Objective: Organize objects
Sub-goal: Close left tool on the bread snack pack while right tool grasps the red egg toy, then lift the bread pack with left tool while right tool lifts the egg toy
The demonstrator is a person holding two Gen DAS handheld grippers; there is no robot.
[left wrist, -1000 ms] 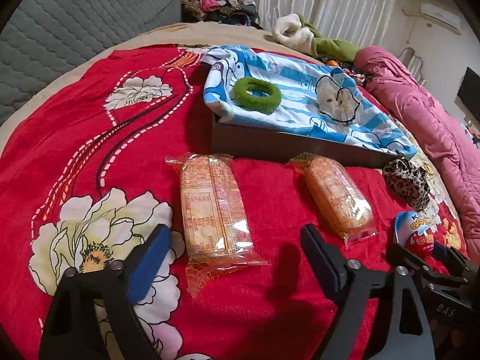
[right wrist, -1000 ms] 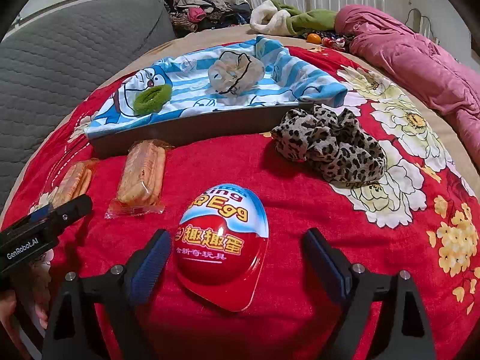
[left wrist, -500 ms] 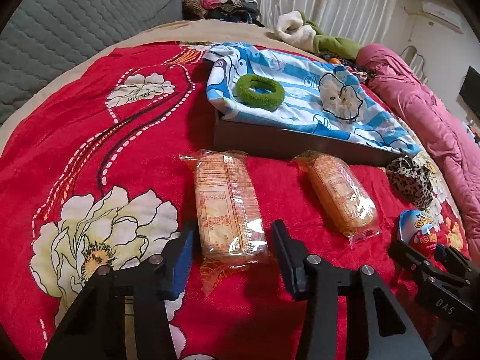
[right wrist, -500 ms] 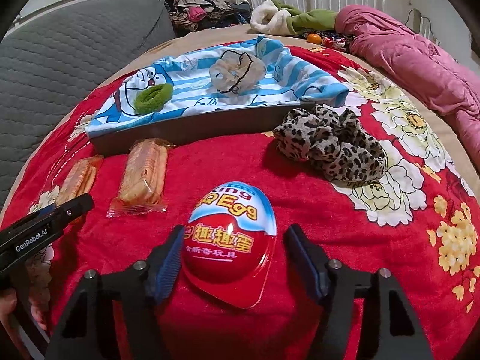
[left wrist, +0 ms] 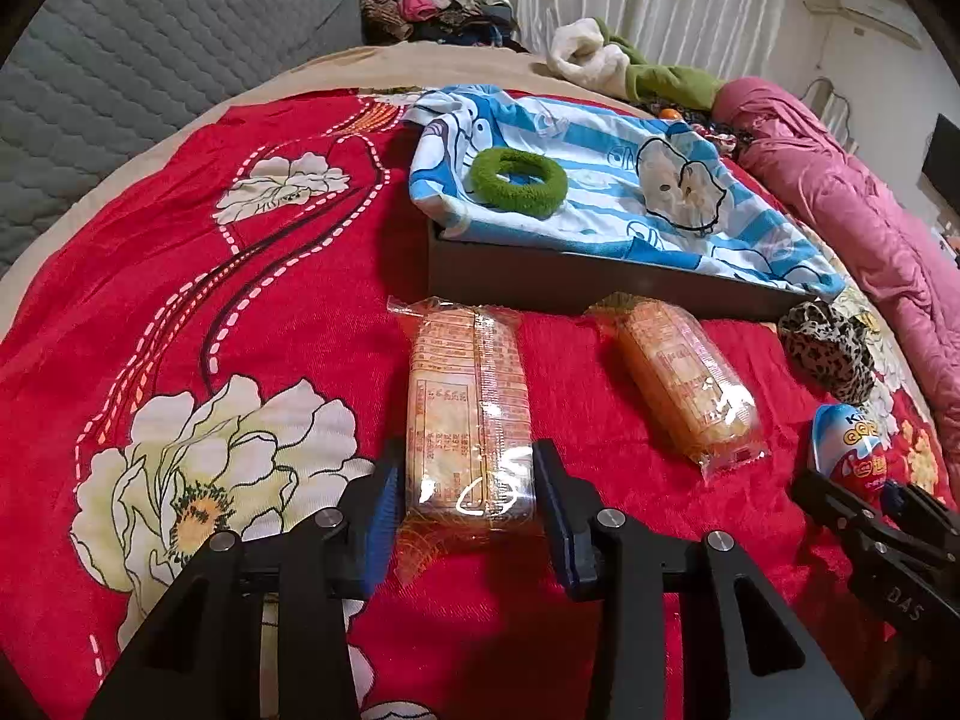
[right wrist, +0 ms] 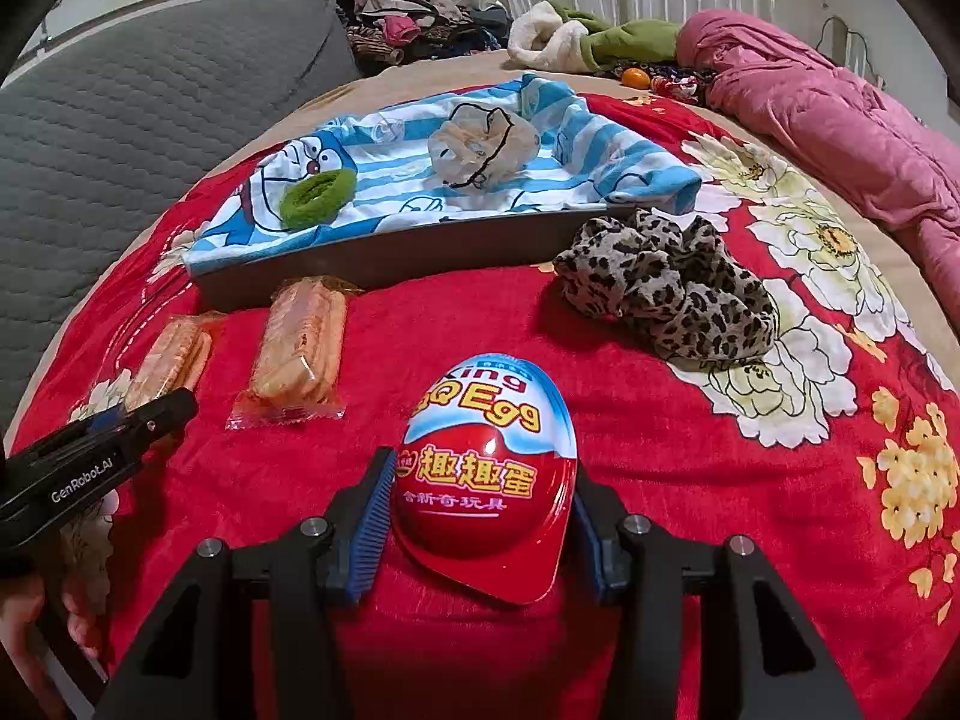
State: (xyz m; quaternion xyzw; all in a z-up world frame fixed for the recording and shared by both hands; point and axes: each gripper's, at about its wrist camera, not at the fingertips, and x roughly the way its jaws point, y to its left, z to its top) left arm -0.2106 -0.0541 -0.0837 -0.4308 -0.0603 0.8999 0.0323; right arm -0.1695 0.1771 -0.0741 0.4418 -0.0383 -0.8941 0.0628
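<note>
I've got L gripper (left wrist: 465, 495) jaws closing across the near end of the cracker pack (left wrist: 468, 414), long axis running straight away, while R gripper (right wrist: 480, 519) jaws close on the toy egg (right wrist: 489, 474).

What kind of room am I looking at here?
Most likely a bedroom: a red floral blanket spread over a bed, a grey quilted headboard, a rumpled pink duvet, and curtains behind.
</note>
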